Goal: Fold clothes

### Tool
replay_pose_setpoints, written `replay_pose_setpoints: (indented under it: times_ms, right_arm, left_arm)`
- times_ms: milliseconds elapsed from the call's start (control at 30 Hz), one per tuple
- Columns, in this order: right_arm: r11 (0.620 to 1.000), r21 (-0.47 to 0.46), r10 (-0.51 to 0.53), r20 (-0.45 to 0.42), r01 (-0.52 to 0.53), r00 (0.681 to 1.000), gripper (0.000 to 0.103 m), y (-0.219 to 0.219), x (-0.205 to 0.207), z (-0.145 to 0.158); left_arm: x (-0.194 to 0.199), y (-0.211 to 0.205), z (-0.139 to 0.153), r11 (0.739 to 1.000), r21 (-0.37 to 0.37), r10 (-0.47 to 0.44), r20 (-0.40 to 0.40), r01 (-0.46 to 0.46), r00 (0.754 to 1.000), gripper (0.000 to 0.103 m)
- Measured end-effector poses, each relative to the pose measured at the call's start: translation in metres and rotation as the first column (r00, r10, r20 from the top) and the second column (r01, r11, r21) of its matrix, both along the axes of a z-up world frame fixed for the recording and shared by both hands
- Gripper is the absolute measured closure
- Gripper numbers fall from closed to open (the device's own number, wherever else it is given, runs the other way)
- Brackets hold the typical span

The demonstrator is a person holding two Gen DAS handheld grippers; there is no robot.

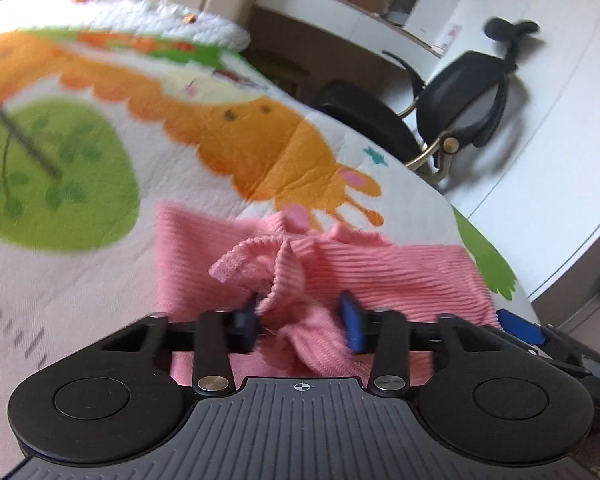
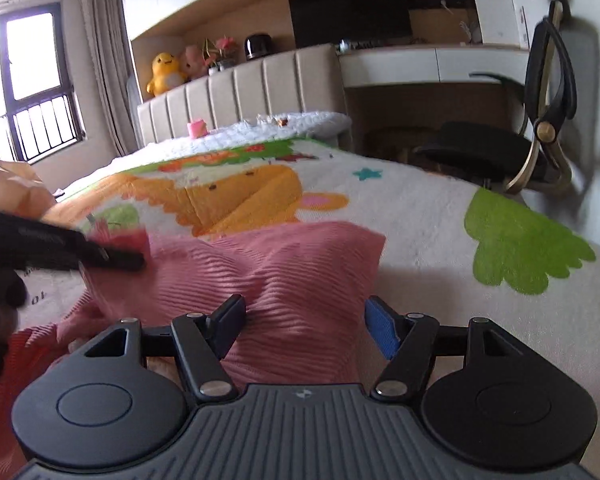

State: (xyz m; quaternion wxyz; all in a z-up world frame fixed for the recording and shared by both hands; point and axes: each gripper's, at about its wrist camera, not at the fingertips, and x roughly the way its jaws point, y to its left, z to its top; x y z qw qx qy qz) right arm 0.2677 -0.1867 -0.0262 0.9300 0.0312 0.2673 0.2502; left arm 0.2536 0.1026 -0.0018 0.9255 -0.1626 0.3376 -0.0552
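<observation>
Pink ribbed cloth lies rumpled on the bed, on top of a blanket with an orange animal and a green tree printed on it.

On the left side, the left gripper sits low over a bunched part of the pink cloth. Its blue fingers are spread, with a twist of cloth and a ribbed hem poking up between them. The cloth is between the fingers, but they do not look pressed onto it. This view is a bit blurry.

On the right side, the right gripper is spread wide too. A hump of the pink cloth rises between its fingers, and nothing is pinched.

The cloth is not flat and not in a neat stack. I think the step in hand is getting a grip on it. It could be just let go, or about to be picked up; I cannot tell which. Any next fold needs the cloth pulled smooth, because the bunched middle would make a lumpy fold.
</observation>
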Motion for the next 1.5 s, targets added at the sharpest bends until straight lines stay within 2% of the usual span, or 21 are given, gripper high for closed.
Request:
replay_pose_setpoints:
  times_ms: [67,167,233,300,400,500,600,667,733,800,867,967,1033,1100,1133,1167,1333,1500]
  right_arm:
    - [1.0,-0.003,-0.009,-0.017,0.009,1.0,0.036,-0.002,0.002,-0.001]
    - [1.0,-0.016,-0.015,-0.044,0.014,0.999,0.036,-0.002,0.004,-0.001]
    - [0.999,-0.035,-0.007,-0.051,0.005,0.999,0.036,0.001,0.004,-0.002]
    - [0.998,-0.061,0.002,-0.047,-0.005,0.999,0.036,0.006,0.003,-0.003]
    - [0.995,-0.102,-0.001,-0.051,-0.004,0.999,0.036,0.012,0.003,-0.004]
    - [0.992,-0.129,0.008,-0.036,-0.013,0.999,0.036,0.016,0.002,0.0]
    - [0.987,-0.159,0.036,0.009,-0.034,0.999,0.036,0.021,-0.001,0.014]
    - [0.983,-0.18,0.055,0.039,-0.047,0.998,0.036,0.024,-0.003,0.024]
    - [0.978,-0.201,0.075,0.068,-0.06,0.995,0.036,0.027,-0.005,0.033]
    - [0.973,-0.217,0.096,0.095,-0.073,0.991,0.034,0.03,-0.007,0.043]
    - [0.986,-0.131,0.115,0.072,-0.105,0.991,0.034,0.029,0.006,0.059]
    - [0.994,-0.011,0.112,-0.034,-0.112,0.993,0.034,0.034,0.038,0.055]
    - [0.996,-0.017,0.085,-0.116,-0.088,0.99,0.037,0.043,0.059,0.031]
    - [0.995,-0.074,0.046,-0.182,-0.06,0.982,0.037,0.052,0.073,0.001]
    - [0.994,-0.084,0.052,-0.122,-0.062,0.991,0.036,0.055,0.069,-0.004]
    - [0.991,-0.108,0.062,-0.11,-0.074,0.992,0.036,0.058,0.067,-0.006]
    - [0.991,-0.113,0.061,-0.105,-0.073,0.993,0.036,0.056,0.061,-0.006]
    - [0.99,-0.125,0.055,-0.091,-0.066,0.994,0.036,0.059,0.06,-0.006]
  left_arm:
    - [-0.011,-0.004,0.013,0.997,0.075,-0.027,0.07,0.021,0.997,0.066]
    - [-0.024,0.003,0.012,0.97,0.243,-0.008,0.08,-0.012,0.997,0.063]
    - [-0.029,0.018,-0.001,0.953,0.299,0.033,0.051,-0.047,0.998,0.038]
    - [-0.035,0.031,-0.005,0.962,0.264,0.061,0.038,-0.069,0.997,0.034]
    - [-0.047,0.026,0.013,0.976,0.209,0.04,0.105,-0.061,0.994,0.038]
    - [-0.056,0.014,0.037,0.994,0.102,-0.067,0.206,0.047,0.976,0.032]
    - [-0.054,0.004,0.039,0.981,-0.018,-0.184,0.233,0.194,0.955,0.018]
    - [-0.043,-0.002,0.024,0.975,-0.025,-0.212,0.175,0.219,0.962,0.018]
    - [-0.028,-0.002,-0.001,0.984,-0.021,-0.178,0.071,0.18,0.982,0.02]
    - [-0.021,0.003,-0.017,0.985,-0.065,-0.156,0.03,0.158,0.987,0.02]
    - [-0.021,0.002,-0.019,0.983,-0.067,-0.167,0.036,0.169,0.985,0.015]
    - [-0.02,-0.003,-0.018,0.982,-0.043,-0.184,0.037,0.186,0.982,0.009]
    - [-0.019,-0.005,-0.019,0.981,-0.035,-0.19,0.041,0.191,0.981,0.009]
    - [-0.018,-0.002,-0.02,0.98,-0.043,-0.192,0.044,0.194,0.98,0.009]
    - [-0.017,-0.002,-0.02,0.979,-0.05,-0.194,0.043,0.196,0.98,0.009]
    - [-0.017,-0.002,-0.02,0.979,-0.054,-0.195,0.043,0.197,0.98,0.009]
    - [-0.019,-0.002,-0.021,0.979,-0.058,-0.194,0.04,0.196,0.98,0.009]
    - [-0.003,0.023,-0.012,0.983,-0.118,-0.137,0.029,0.139,0.99,0.013]
